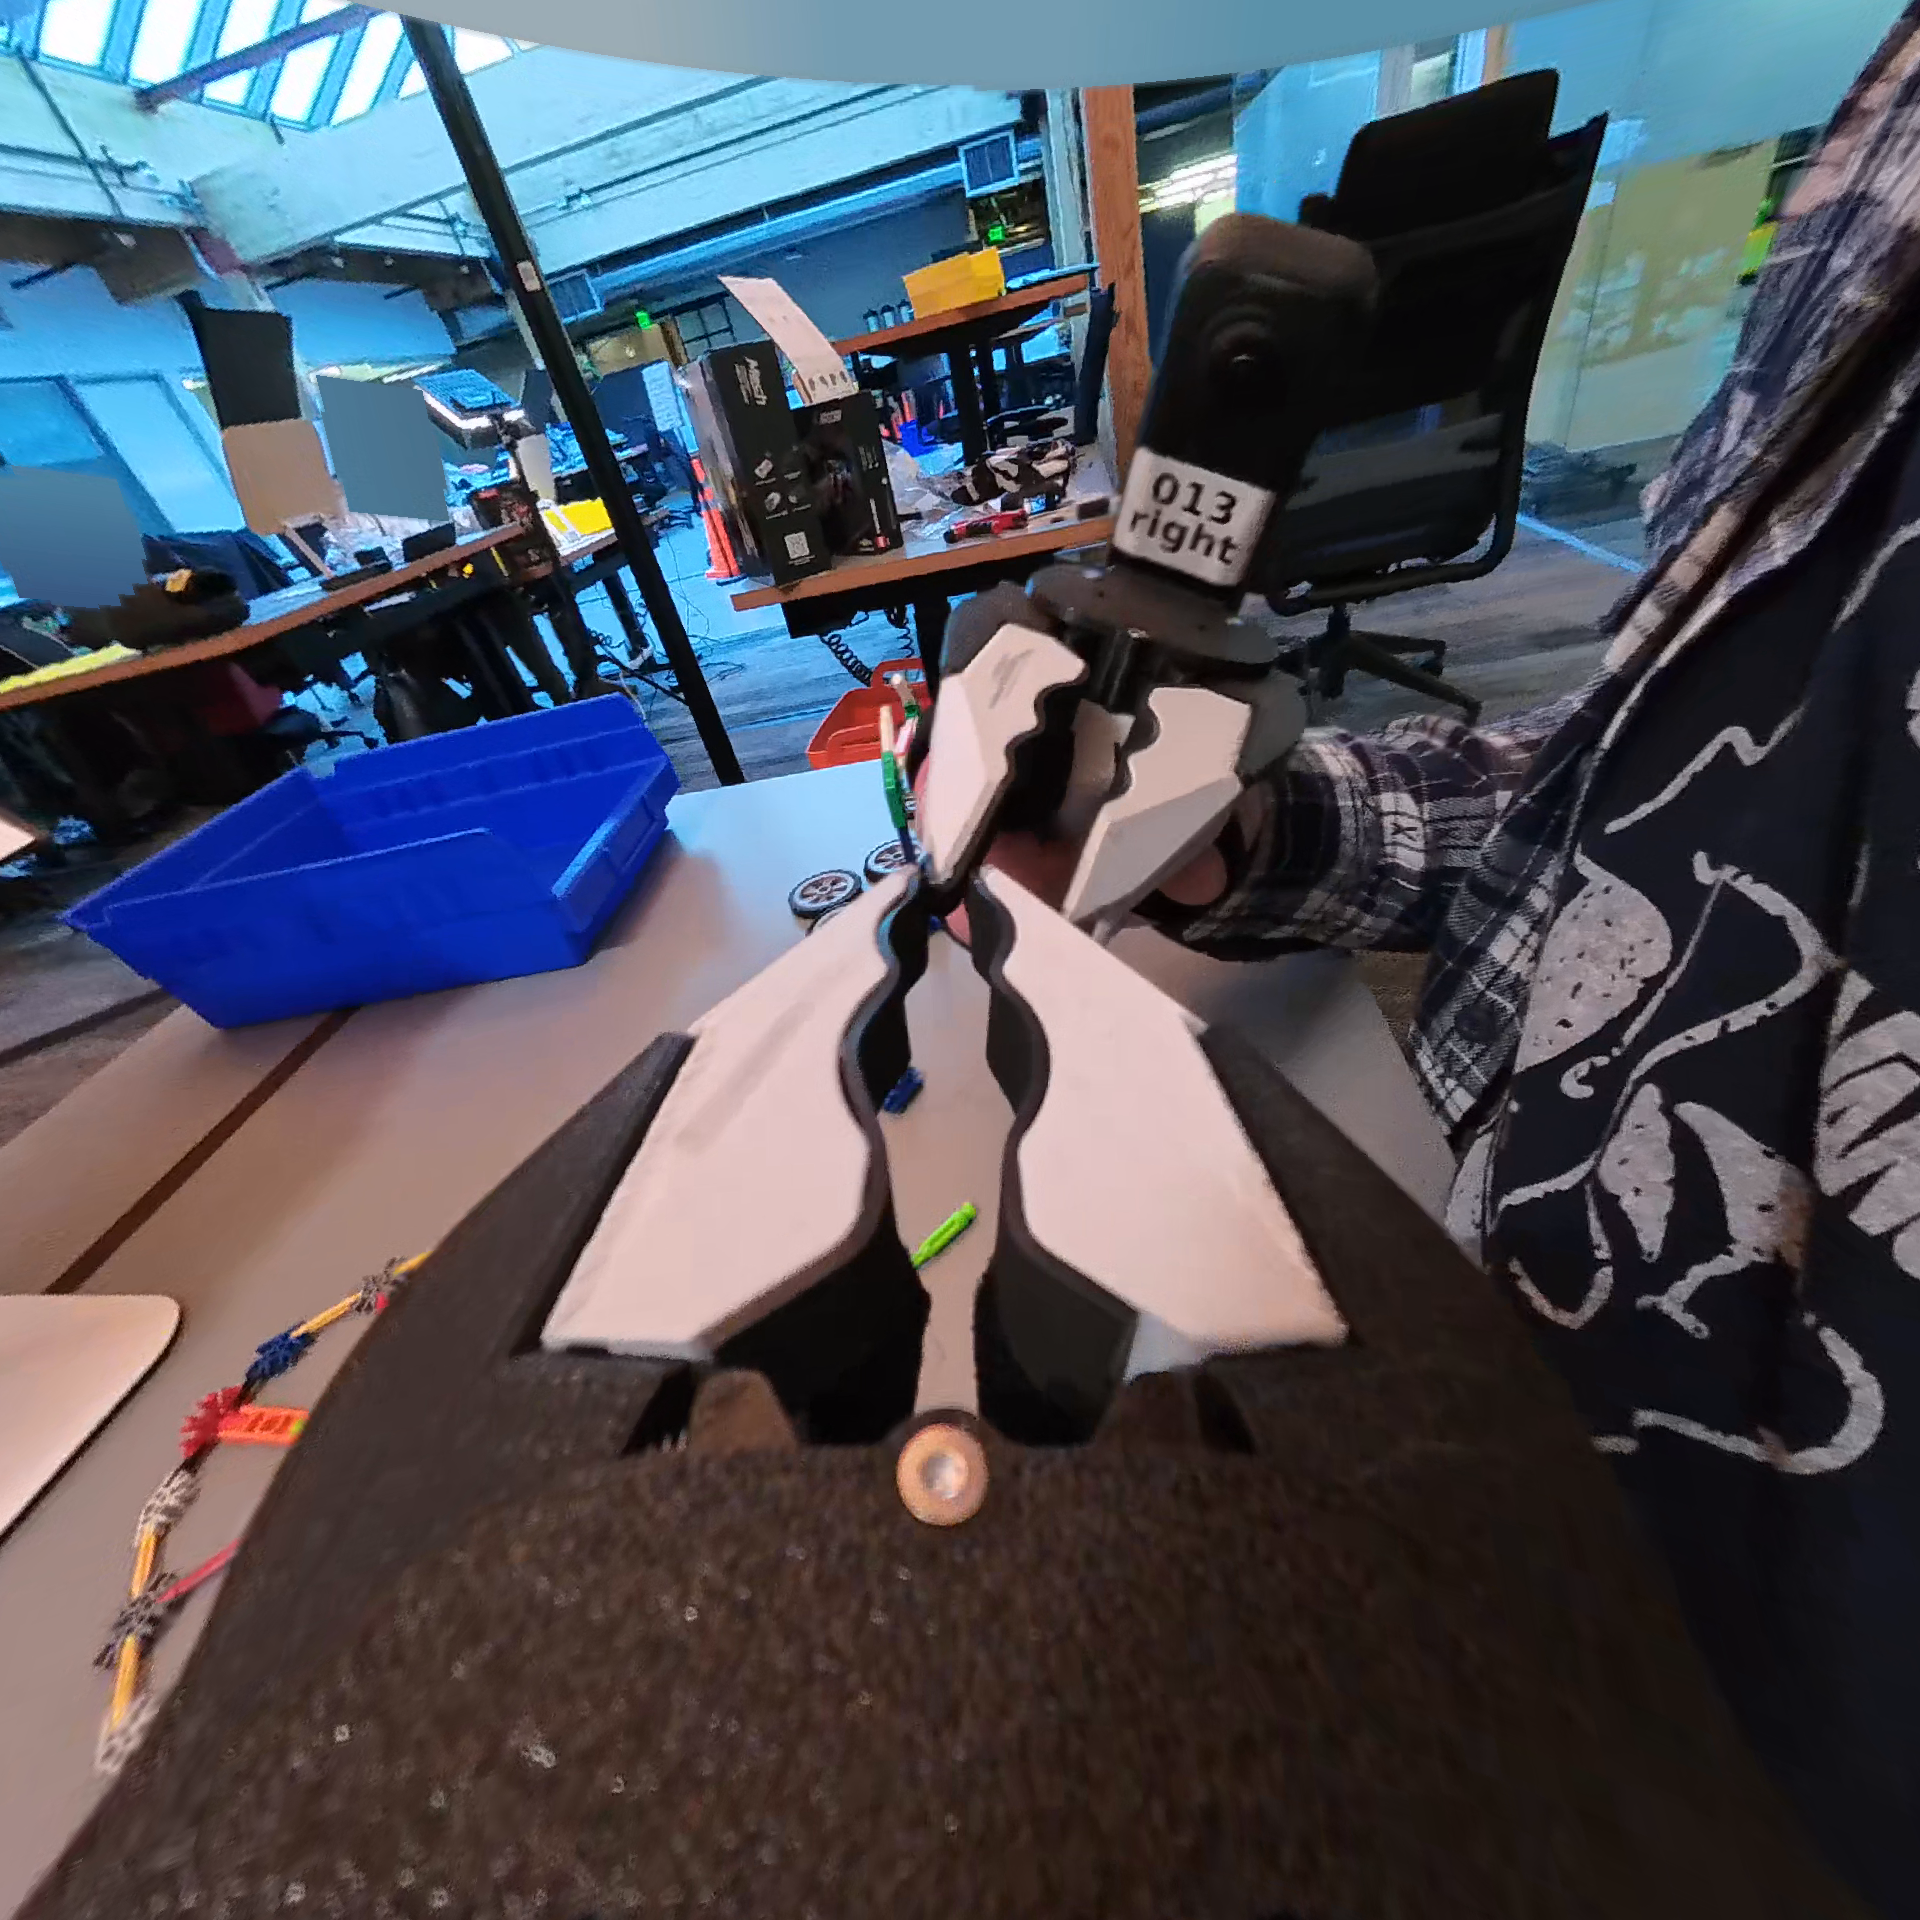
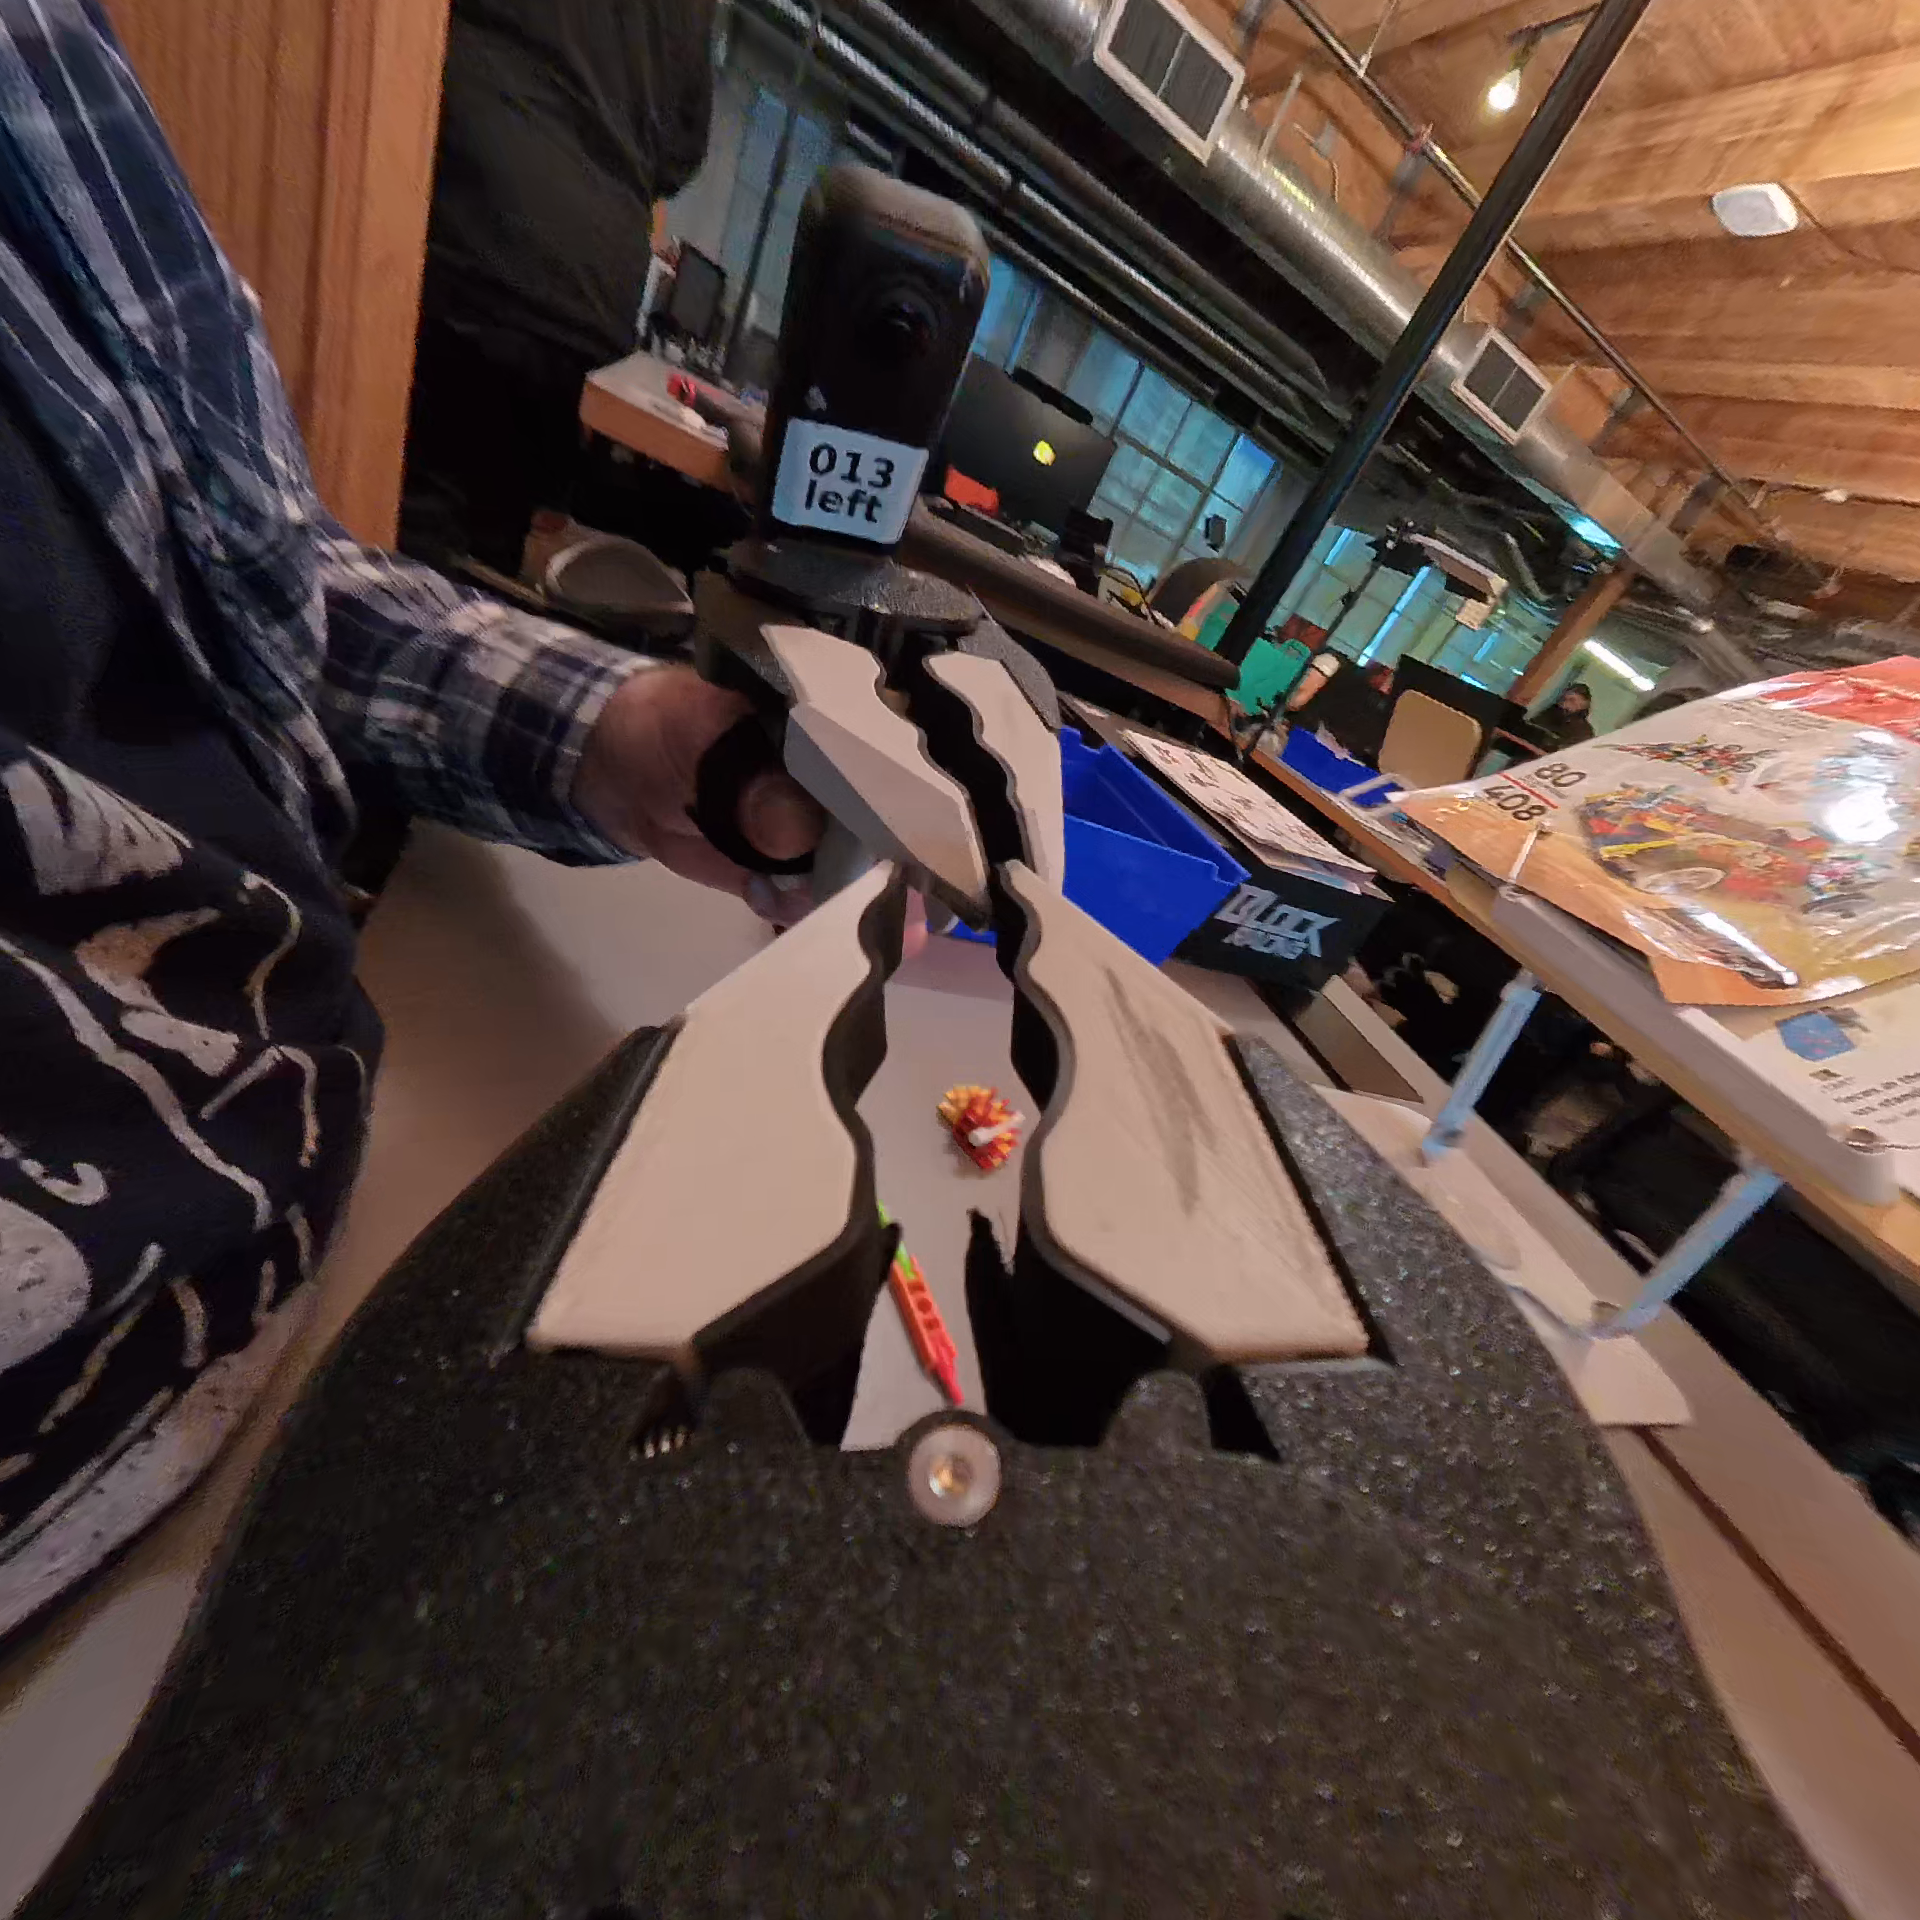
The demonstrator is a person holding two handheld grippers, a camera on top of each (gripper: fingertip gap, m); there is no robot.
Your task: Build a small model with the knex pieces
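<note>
My left gripper point(image 1: 951, 883) and right gripper point(image 2: 951, 878) face each other tip to tip above the grey table point(image 1: 468, 1122). The left fingers stand only a narrow gap apart, and whether anything is pinched there is hidden. The right gripper point(image 1: 1010, 899) is open, with one fingertip at the left gripper's tips. In the right wrist view the left gripper point(image 2: 1013, 899) points into the gap of the right gripper. Under the grippers lie a green rod point(image 1: 943, 1231), a small blue piece point(image 1: 902, 1091), a red-and-yellow connector cluster point(image 2: 982, 1127) and an orange rod point(image 2: 925, 1314).
A blue bin point(image 1: 395, 852) stands on the table beyond the grippers. Small black wheels point(image 1: 831, 891) and an upright green piece point(image 1: 890, 774) are near the right gripper. A chain of rods and connectors point(image 1: 208, 1455) lies at the left. A bagged booklet point(image 2: 1714, 831) rests on a stand. My two grippers' fingertips are within a few centimetres of each other.
</note>
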